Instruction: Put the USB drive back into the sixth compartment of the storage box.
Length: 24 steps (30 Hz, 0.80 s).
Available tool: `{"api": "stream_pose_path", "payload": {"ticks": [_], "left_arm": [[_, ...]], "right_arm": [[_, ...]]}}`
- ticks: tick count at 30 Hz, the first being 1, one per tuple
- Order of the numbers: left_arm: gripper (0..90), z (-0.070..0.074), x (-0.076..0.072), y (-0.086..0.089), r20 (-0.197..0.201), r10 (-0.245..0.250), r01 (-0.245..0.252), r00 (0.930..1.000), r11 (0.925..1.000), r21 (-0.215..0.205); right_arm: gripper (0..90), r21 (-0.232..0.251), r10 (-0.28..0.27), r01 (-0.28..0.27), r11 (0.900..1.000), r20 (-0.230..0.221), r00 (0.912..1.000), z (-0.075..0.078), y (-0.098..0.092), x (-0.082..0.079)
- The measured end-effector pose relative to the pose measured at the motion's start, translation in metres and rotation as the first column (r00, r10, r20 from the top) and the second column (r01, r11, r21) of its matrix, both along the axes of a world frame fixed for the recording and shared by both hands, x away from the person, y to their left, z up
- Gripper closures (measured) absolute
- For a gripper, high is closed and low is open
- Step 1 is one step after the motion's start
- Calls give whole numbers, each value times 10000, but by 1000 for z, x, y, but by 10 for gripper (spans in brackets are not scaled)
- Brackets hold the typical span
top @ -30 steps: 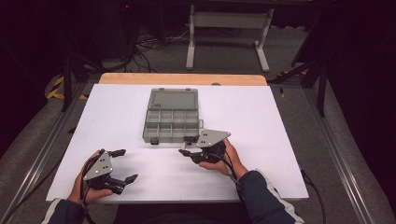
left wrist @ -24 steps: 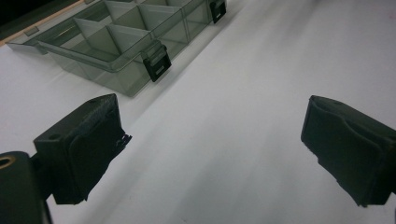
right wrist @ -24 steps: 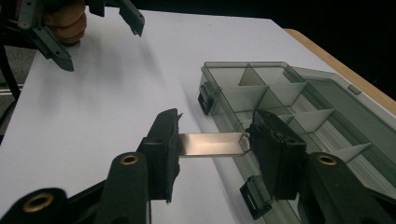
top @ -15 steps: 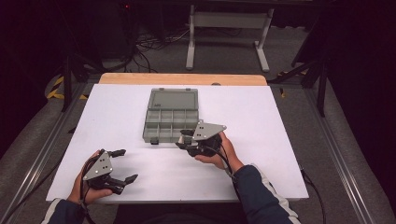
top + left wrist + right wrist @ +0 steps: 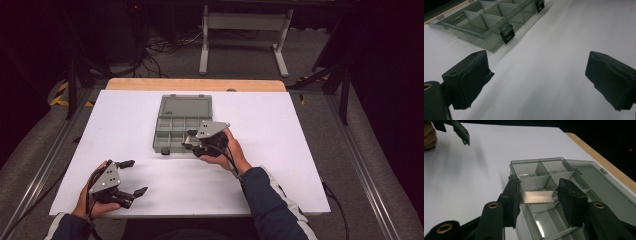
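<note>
right gripper point(image 5: 189, 140) over the near right corner of the open grey compartment box point(image 5: 172, 131) lying mid-table on the white sheet point(image 5: 310, 150), clamped on a thin clear divider strip point(image 5: 537, 197) spanning pad to pad above the cells. left gripper point(image 5: 133, 176) resting low at the near left of the sheet, well apart from the box, jaws wide apart with nothing between.
</note>
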<state>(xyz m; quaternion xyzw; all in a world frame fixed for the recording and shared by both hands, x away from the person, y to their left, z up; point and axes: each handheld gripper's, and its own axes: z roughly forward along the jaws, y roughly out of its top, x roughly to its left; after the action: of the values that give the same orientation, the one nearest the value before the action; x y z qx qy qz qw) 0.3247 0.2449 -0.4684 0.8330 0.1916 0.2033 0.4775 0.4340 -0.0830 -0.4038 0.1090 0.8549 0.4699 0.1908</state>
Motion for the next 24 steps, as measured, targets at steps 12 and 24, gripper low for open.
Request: {"api": "stream_pose_path", "payload": {"ticks": [12, 24], "left_arm": [[63, 0, 0, -1, -6, -37, 37, 10000, 10000, 42], [63, 0, -1, 0, -22, -48, 49, 10000, 10000, 24]], "right_arm": [[534, -246, -111, 107, 9996, -179, 9998, -4, 20, 13], [534, -514, -144, 131, 9986, -260, 9996, -10, 34, 20]]}}
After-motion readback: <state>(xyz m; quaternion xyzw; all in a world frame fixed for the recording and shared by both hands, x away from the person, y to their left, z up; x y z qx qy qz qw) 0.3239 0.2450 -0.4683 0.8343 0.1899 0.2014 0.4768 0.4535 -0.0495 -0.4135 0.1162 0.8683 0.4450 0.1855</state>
